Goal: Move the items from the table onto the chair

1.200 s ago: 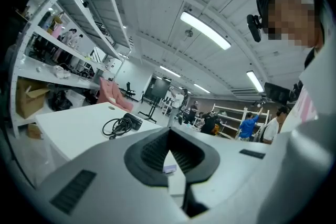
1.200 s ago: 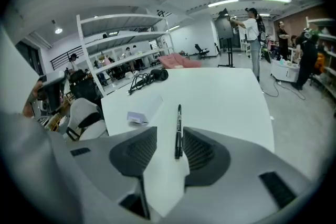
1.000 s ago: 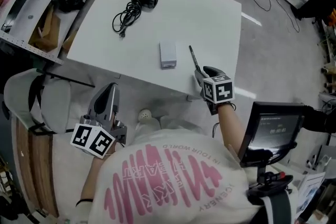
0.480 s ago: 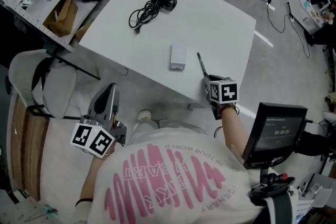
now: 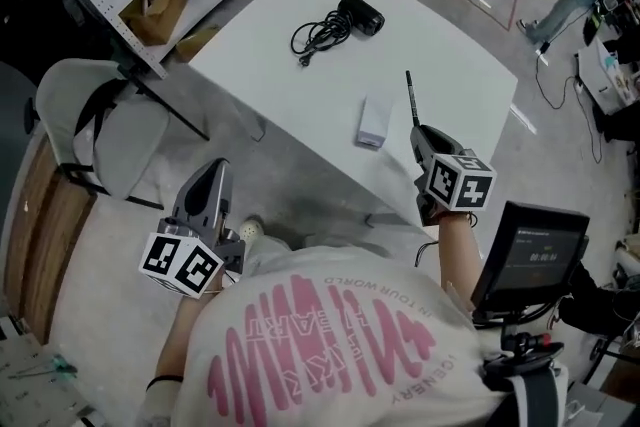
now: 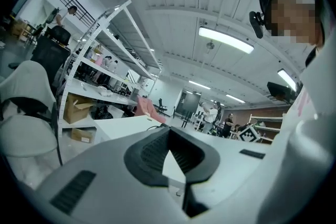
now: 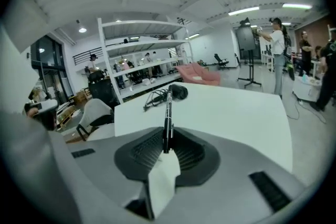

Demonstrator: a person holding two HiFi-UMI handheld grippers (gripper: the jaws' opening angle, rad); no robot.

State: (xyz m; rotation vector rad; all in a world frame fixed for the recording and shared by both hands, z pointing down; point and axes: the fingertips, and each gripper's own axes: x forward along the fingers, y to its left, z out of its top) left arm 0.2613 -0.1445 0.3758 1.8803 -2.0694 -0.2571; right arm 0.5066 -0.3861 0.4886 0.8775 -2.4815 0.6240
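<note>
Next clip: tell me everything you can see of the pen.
The pen is slim and black, glossy plastic by its look. One end is pinched between the pads of the right claw, which is shut on it. The rest of the pen juts straight forward past the claw tips, over the white table, and touches nothing else that shows.

White table (image 5: 290, 65), blk pen (image 5: 411, 100), blk webcam w/ cable (image 5: 358, 14), pale-grey box (image 5: 374, 122), grey chair (image 5: 125, 150).
</note>
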